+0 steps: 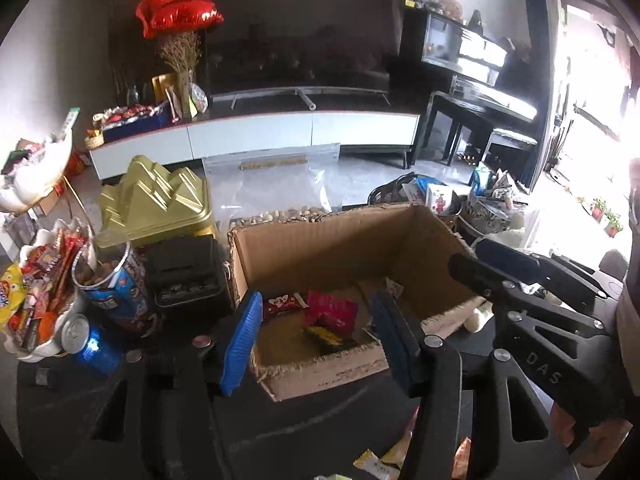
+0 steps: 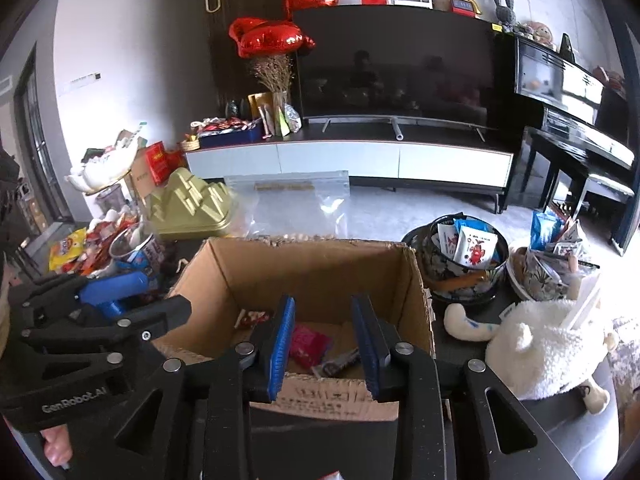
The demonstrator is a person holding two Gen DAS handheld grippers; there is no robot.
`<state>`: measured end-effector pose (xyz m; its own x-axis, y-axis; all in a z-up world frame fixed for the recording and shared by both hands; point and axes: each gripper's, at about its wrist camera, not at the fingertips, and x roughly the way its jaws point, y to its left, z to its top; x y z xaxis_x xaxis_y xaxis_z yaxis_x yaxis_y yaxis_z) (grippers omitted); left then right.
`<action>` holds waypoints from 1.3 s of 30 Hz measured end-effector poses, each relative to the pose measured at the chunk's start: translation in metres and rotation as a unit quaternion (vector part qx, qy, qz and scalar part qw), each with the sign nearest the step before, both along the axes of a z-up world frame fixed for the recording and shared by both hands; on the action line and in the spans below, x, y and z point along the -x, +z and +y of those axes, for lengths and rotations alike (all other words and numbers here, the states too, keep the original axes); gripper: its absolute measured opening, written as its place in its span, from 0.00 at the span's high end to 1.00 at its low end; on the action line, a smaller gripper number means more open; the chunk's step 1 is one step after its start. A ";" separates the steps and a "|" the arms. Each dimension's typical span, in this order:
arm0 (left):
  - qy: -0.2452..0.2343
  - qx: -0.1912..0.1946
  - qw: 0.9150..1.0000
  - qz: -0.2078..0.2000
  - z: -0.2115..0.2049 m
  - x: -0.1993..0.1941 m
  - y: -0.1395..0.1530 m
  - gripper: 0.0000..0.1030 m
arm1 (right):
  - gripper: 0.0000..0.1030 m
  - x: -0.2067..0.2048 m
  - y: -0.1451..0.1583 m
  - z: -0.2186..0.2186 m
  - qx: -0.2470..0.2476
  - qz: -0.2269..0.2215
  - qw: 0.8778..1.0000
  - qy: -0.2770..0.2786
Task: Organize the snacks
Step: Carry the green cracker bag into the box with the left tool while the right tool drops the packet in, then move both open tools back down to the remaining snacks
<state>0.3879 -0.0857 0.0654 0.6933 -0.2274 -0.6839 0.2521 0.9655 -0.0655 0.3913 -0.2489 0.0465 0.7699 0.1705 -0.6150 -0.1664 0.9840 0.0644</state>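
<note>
An open cardboard box (image 1: 340,236) stands on the dark table; it also shows in the right wrist view (image 2: 312,268). Inside lie a red snack packet (image 1: 332,312), a red-and-white packet (image 1: 282,304) and a yellow-dark packet (image 1: 324,336); the right wrist view shows the red packet (image 2: 308,342) and a dark wrapper (image 2: 340,362). My left gripper (image 1: 316,336) is open and empty over the box's near edge. My right gripper (image 2: 324,344) is open and empty, also over the box's near edge. The right gripper's body (image 1: 532,300) shows right of the box.
A white dish of mixed snacks (image 1: 36,304), a can (image 1: 88,340), a snack tub (image 1: 116,276), a black tin (image 1: 188,272) and a gold tin (image 1: 160,200) stand left. Patterned bowls with packets (image 2: 464,264) and a white plush toy (image 2: 548,344) are right. Loose packets (image 1: 380,466) lie near me.
</note>
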 end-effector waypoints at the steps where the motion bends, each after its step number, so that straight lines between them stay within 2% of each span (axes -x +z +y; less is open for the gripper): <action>1: -0.001 0.004 1.000 -0.003 0.001 0.007 0.004 0.44 | 0.69 0.007 0.003 0.000 -0.002 -0.001 1.000 0.003; 3: 0.000 0.009 1.000 -0.004 0.002 0.015 0.009 0.42 | 0.69 0.018 0.008 0.001 0.000 -0.005 1.000 0.005; 6: 0.003 0.011 1.000 -0.006 0.003 0.033 0.014 0.42 | 0.63 0.036 0.015 0.001 0.001 -0.013 1.000 0.006; 16: -0.011 0.001 1.000 -0.010 0.003 0.094 0.005 0.42 | 0.63 0.101 0.021 0.004 0.028 -0.019 0.999 0.012; 22: -0.013 0.009 1.000 -0.007 0.003 0.126 -0.002 0.40 | 0.62 0.130 0.017 0.000 0.024 -0.014 1.000 0.006; 23: -0.014 0.010 1.000 -0.005 0.002 0.131 -0.004 0.40 | 0.61 0.136 0.015 -0.001 0.026 -0.012 1.000 0.005; 25: -0.019 0.012 1.000 -0.001 -0.001 0.139 -0.008 0.39 | 0.52 0.143 0.010 -0.002 0.024 -0.007 1.000 0.002; 35: -0.059 0.014 0.997 0.038 -0.028 0.157 -0.050 0.39 | 0.52 0.170 -0.035 -0.027 0.003 0.053 0.998 -0.016; 39: -0.069 0.003 0.997 0.043 -0.036 0.161 -0.065 0.39 | 0.52 0.175 -0.055 -0.037 -0.012 0.077 0.997 -0.025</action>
<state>0.2268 -0.1213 0.0001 0.5936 -0.3205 -0.7382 0.3755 0.9216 -0.0982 0.2167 -0.2855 -0.0080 0.6743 0.1500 -0.7231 -0.1026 0.9887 0.1094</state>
